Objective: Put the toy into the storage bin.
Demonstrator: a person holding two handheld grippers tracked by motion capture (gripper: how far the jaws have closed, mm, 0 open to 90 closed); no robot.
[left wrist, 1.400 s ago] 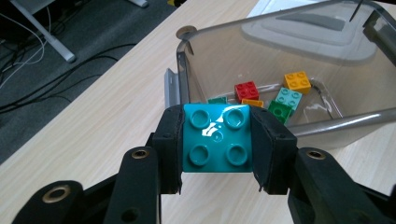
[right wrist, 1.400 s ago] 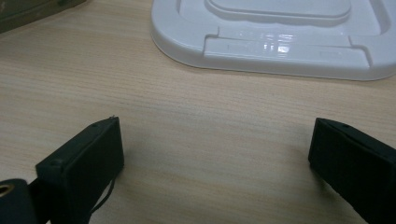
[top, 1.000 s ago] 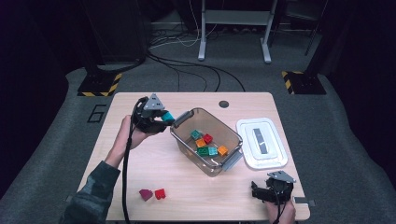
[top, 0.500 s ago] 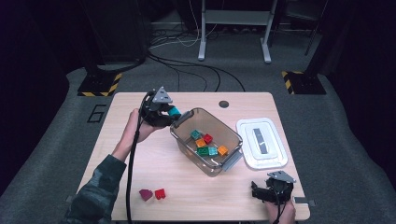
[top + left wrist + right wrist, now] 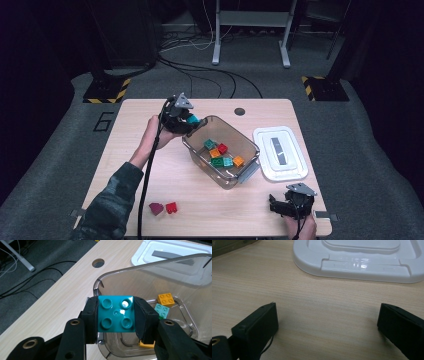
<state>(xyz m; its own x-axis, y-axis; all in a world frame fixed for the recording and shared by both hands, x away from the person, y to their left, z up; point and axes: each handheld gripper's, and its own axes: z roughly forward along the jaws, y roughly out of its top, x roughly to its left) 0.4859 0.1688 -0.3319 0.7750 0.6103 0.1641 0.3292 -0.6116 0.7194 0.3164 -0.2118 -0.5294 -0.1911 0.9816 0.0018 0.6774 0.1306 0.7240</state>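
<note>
- High view: a pale wooden worktop point(image 5: 150, 145) seen from above, with a person's forearms coming in from the bottom edge
- The left gripper point(image 5: 183, 117) is held above the near-left rim of a clear plastic bin point(image 5: 235, 177), pinching a teal block point(image 5: 192, 121); it looks poised to drop the block in with the others
- Inside the bin lie several small blocks in green, red, orange and teal
- A white lid point(image 5: 280, 152) lies flat just right of the bin, off and out of the way so the bin stays open for loading
- Two loose blocks, a dark red one point(image 5: 156, 208) and a red one point(image 5: 171, 207), wait near the front-left edge of the worktop, well apart from the bin
- The right gripper point(image 5: 276, 206) rests low at the front-right corner, idle
- Left gripper view: looking along the two black jaws, the teal block point(image 5: 116, 313) is squeezed between the pads, studs facing the camera, right over the bin's rim point(image 5: 110, 277); an orange block point(image 5: 166, 299) and a pale teal block point(image 5: 162, 311) sit on the bin floor beyond
- Right gripper view: the jaws stand spread wide with nothing between them, bare wood below and the edge of the white lid point(image 5: 362, 267) just ahead
</note>
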